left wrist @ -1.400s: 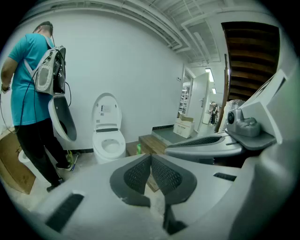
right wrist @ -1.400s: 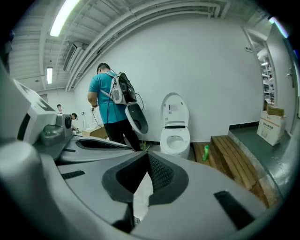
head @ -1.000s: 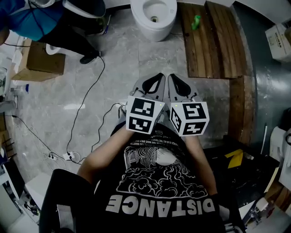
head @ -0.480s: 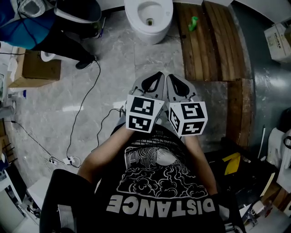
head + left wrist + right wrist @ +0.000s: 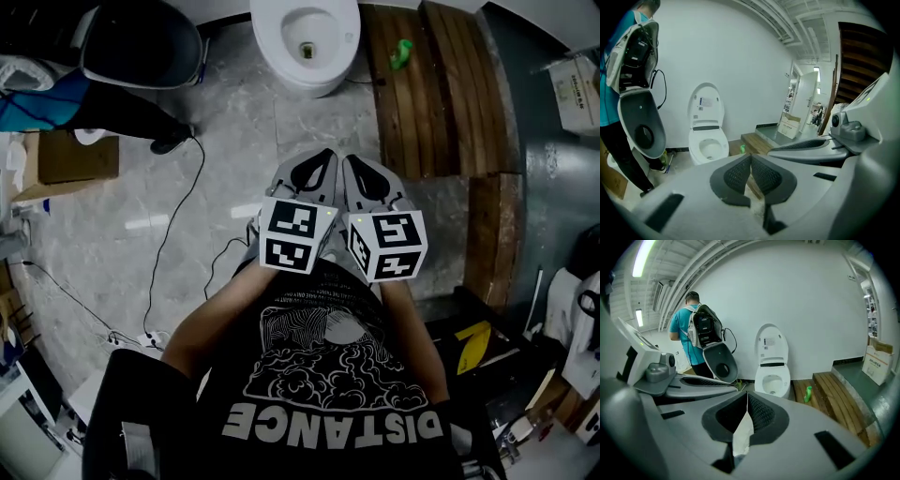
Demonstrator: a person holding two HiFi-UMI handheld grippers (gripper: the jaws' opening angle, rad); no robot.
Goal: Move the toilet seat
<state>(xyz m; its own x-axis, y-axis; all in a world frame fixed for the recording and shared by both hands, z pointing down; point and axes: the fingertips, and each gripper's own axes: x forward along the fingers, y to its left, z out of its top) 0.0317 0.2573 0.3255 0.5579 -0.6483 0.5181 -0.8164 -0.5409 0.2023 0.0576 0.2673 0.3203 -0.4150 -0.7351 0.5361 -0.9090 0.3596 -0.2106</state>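
With jaws pressed together on nothing, the left gripper (image 5: pixel 751 161) and right gripper (image 5: pixel 746 404) have drawn nearer the toilet (image 5: pixel 305 42), yet its toilet seat (image 5: pixel 762 378) sits well apart, so the approach is probably unfinished.

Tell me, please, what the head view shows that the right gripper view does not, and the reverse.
Only the head view: the wearer's printed black shirt and a cable trailing across the marble floor.
Only the right gripper view: the toilet's raised lid against the white wall, and the ceiling lights.
Both: the white toilet, the green bottle on the wooden platform, and a standing person in teal.
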